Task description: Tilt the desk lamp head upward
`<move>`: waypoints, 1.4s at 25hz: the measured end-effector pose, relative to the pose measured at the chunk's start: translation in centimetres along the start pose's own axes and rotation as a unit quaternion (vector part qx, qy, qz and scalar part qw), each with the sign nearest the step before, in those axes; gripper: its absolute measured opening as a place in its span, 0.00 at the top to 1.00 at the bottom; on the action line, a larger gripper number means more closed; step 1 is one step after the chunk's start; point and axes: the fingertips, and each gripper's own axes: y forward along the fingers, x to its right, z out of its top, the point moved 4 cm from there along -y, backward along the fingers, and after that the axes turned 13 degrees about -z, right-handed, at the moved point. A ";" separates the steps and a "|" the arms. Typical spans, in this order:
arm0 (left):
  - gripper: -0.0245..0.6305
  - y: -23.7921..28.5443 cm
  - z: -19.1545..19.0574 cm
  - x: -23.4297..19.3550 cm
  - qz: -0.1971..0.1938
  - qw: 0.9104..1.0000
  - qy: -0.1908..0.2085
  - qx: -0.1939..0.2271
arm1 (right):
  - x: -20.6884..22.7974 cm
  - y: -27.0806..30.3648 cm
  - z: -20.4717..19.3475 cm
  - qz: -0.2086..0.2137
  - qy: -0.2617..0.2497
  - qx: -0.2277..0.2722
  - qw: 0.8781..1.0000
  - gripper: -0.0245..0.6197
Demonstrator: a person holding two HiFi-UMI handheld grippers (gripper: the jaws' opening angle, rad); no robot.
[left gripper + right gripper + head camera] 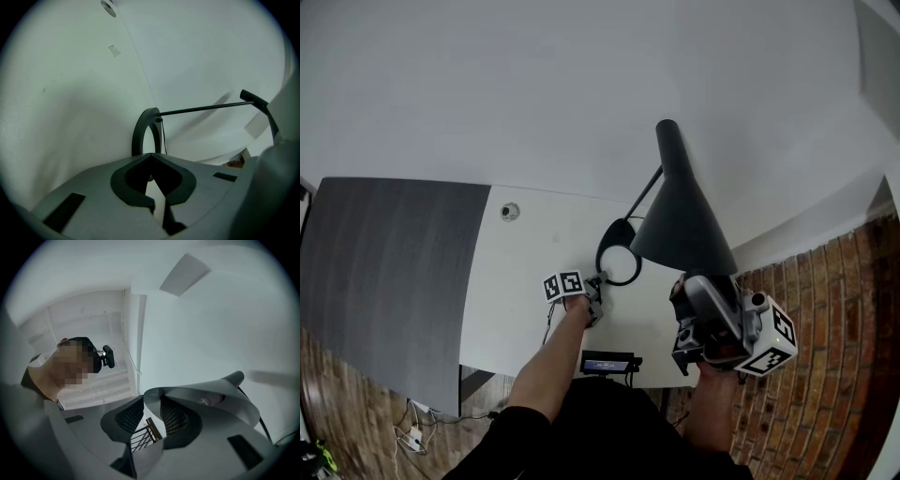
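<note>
The black desk lamp stands on the white table (520, 300), its cone head (680, 211) tilted on a thin stem (643, 194) above a ring base (619, 264). My left gripper (596, 285) is down at the ring base (140, 131), shut on its near edge (152, 161). The stem (206, 108) runs off to the right in that view. My right gripper (682, 289) is at the head's lower rim. In the right gripper view the shade's thin rim (211, 401) passes between the jaws, and the gripper (151, 416) is shut on it.
A dark grey panel (384, 272) lies to the table's left. Brick-patterned floor (830, 375) shows at the right. A round grommet (510, 212) sits in the tabletop, and a small black device (607, 362) at its near edge. Cables (412, 436) lie on the floor.
</note>
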 end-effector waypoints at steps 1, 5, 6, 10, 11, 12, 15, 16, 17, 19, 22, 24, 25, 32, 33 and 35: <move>0.95 0.0 0.0 0.0 0.000 1.000 0.000 0.000 | 0.0 0.0 0.1 0.000 0.000 0.000 1.000 0.78; 0.95 0.0 0.0 0.0 0.001 1.000 0.001 0.000 | -0.2 0.1 0.4 -0.002 -0.002 0.002 1.000 0.78; 0.95 -0.1 0.0 0.0 0.000 1.000 0.001 0.000 | -0.3 0.2 0.5 -0.002 -0.002 0.002 1.000 0.78; 0.95 0.0 0.0 -0.1 0.000 1.000 -0.001 -0.001 | -0.2 0.4 0.4 -0.005 -0.009 0.001 1.000 0.78; 0.95 0.1 0.0 -0.1 0.001 1.000 -0.001 -0.001 | -0.1 0.4 0.4 -0.006 -0.010 0.001 1.000 0.78; 0.95 0.1 0.0 -0.1 0.001 1.000 -0.001 -0.002 | 0.0 0.4 0.5 -0.008 -0.011 0.001 1.000 0.78; 0.95 0.2 0.0 -0.1 0.002 1.000 -0.001 -0.002 | 0.1 0.5 0.7 -0.010 -0.007 0.002 1.000 0.78; 0.95 0.2 0.0 -0.1 0.002 1.000 -0.002 -0.002 | 0.0 0.6 0.8 -0.011 -0.006 0.003 1.000 0.78; 0.95 0.2 0.0 -0.1 0.002 1.000 -0.002 -0.002 | 0.0 0.6 0.9 -0.011 -0.005 0.004 1.000 0.78; 0.95 0.2 0.0 -0.2 0.001 1.000 -0.001 -0.002 | -0.1 0.8 1.0 -0.011 -0.006 0.006 1.000 0.78; 0.95 0.1 0.1 -0.2 0.001 1.000 -0.001 -0.002 | -0.3 1.2 1.3 -0.011 -0.009 0.007 1.000 0.78; 0.95 0.1 0.1 -0.2 0.001 1.000 -0.001 -0.001 | -0.3 1.3 1.5 -0.012 -0.010 0.007 1.000 0.78; 0.95 0.1 0.1 -0.2 0.001 1.000 -0.001 -0.001 | -0.4 1.4 1.6 -0.012 -0.010 0.007 1.000 0.78; 0.95 0.0 0.1 -0.2 0.001 1.000 0.000 -0.001 | -0.5 1.7 1.9 -0.013 -0.004 0.005 1.000 0.78; 0.95 0.0 0.1 -0.2 0.001 1.000 0.000 -0.001 | -0.5 1.7 2.0 -0.013 -0.002 0.005 1.000 0.78; 0.95 0.0 0.1 -0.2 0.001 1.000 -0.001 -0.001 | -0.6 1.8 2.1 -0.015 0.002 0.005 1.000 0.78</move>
